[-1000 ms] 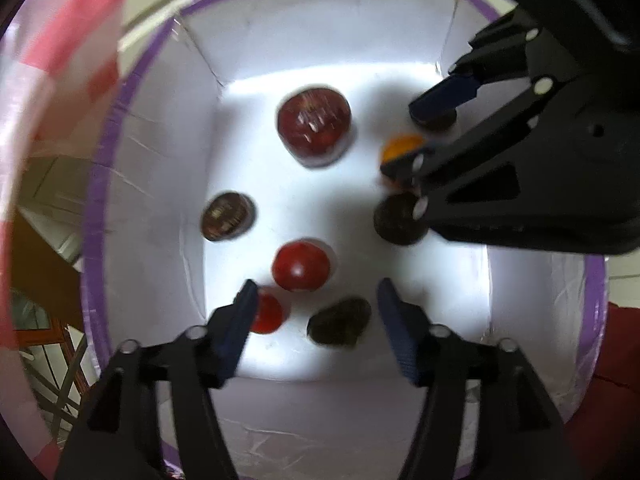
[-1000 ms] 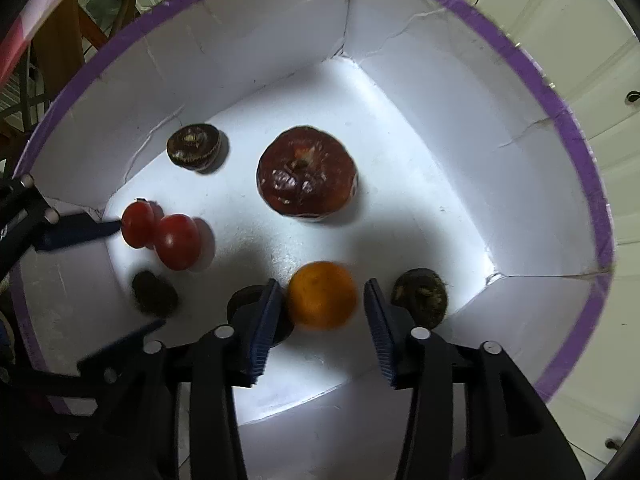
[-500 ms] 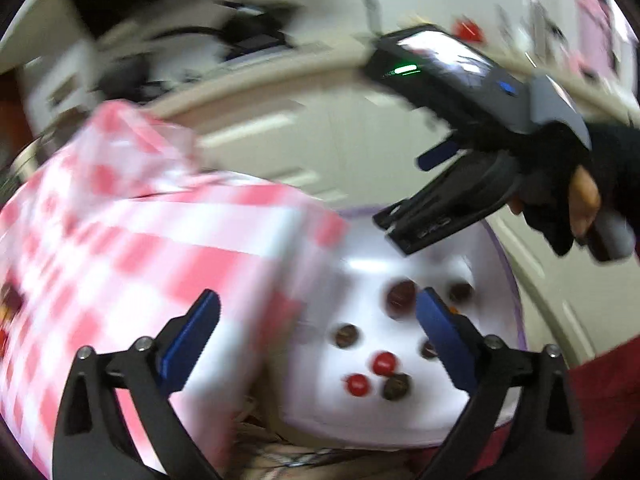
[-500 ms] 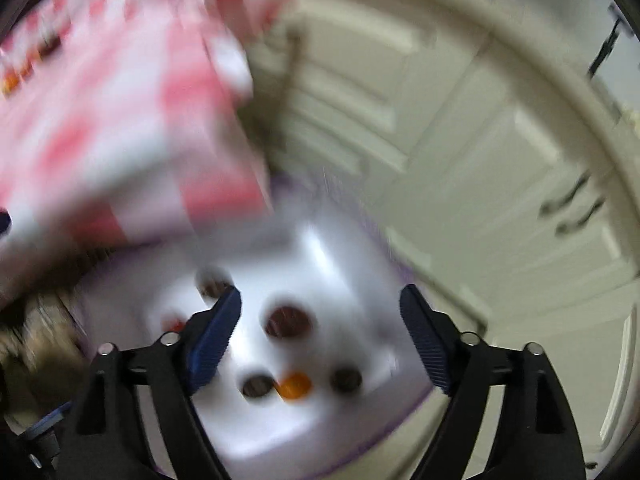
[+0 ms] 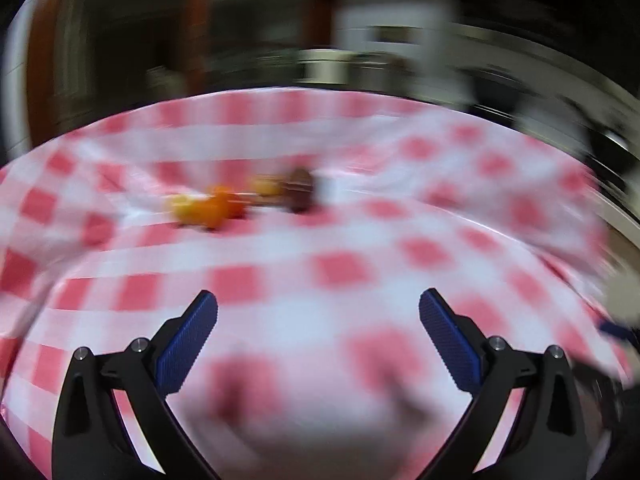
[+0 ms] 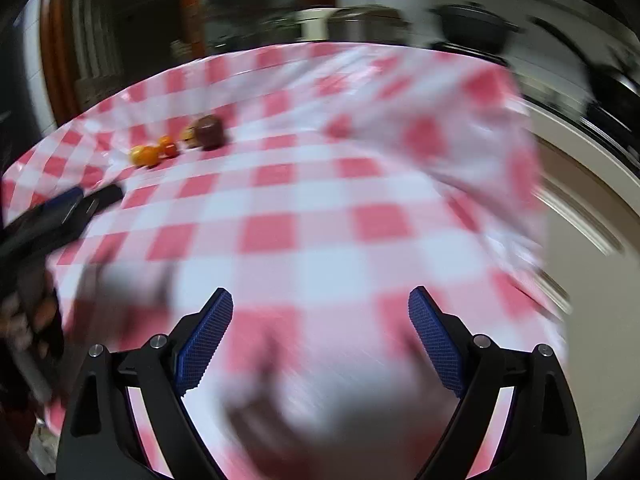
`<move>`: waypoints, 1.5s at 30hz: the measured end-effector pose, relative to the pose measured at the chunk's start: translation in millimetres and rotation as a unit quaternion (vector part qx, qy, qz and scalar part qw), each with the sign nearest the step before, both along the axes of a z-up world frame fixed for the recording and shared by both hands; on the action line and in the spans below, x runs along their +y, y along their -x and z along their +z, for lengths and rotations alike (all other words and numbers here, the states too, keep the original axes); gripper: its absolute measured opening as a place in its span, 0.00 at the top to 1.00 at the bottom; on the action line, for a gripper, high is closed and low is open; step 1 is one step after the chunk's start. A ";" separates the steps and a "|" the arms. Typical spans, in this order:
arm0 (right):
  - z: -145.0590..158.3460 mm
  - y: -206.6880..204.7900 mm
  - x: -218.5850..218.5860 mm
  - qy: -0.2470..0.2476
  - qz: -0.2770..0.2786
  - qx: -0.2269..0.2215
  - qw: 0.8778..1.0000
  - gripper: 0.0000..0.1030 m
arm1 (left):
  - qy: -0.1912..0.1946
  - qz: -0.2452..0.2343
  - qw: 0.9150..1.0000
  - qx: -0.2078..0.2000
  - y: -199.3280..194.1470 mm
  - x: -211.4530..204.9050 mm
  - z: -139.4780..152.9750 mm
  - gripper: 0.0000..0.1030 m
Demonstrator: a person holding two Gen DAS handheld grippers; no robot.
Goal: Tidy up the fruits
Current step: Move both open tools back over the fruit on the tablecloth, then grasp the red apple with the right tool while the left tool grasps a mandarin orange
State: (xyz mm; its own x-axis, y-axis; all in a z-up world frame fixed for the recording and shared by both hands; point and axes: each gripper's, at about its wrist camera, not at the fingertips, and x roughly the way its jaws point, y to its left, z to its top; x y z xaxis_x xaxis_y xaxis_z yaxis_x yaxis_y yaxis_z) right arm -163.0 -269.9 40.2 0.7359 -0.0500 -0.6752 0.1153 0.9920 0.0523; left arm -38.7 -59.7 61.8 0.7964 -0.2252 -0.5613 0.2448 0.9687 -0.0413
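Note:
A small cluster of fruit lies far across the red-and-white checked tablecloth (image 6: 320, 208): orange and yellow fruits (image 6: 146, 155), a small red tomato (image 6: 171, 150) and a dark brown fruit (image 6: 209, 133). The left wrist view shows the same cluster blurred, the orange fruits (image 5: 216, 208) beside the dark fruit (image 5: 300, 192). My left gripper (image 5: 318, 300) is open wide over bare cloth, holding nothing. My right gripper (image 6: 321, 297) is well short of the fruit, its jaws opening with nothing between them. The left gripper (image 6: 98, 192) also shows at the left edge of the right wrist view.
The cloth hangs over the table's right edge (image 6: 532, 168), with pale cabinet fronts (image 6: 592, 208) beyond. Pots, one a dark pot (image 6: 472, 28), stand on a counter behind the table. A hand (image 6: 36, 312) holds the left gripper at lower left. Both views are motion-blurred.
Both grippers have lifted out of the white purple-rimmed box, opened wide and swung round to face the table. The orange stayed in the box, which has left both views.

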 end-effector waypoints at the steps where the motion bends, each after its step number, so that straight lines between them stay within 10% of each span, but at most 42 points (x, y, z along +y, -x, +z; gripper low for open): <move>1: -4.0 -14.0 8.8 -0.007 0.009 0.001 1.000 0.16 | 0.011 0.041 0.999 0.009 -27.9 19.4 -3.0 0.02; 8: -25.4 -117.6 44.9 -0.060 0.039 0.029 0.997 0.15 | 0.148 0.163 0.974 0.047 -122.4 107.8 -21.9 0.02; 16: -31.6 -247.3 78.3 -0.066 0.048 0.044 0.996 0.15 | 0.242 0.154 0.954 0.092 -128.2 134.8 -41.9 0.02; 29: -38.5 -381.5 108.5 -0.005 0.055 0.071 0.996 0.31 | 0.250 0.157 0.949 0.113 -133.0 133.5 -53.6 0.02; 45: -40.2 -285.3 49.0 -0.156 0.004 0.005 0.988 0.37 | 0.130 0.131 0.978 0.100 -138.1 91.5 -43.1 0.02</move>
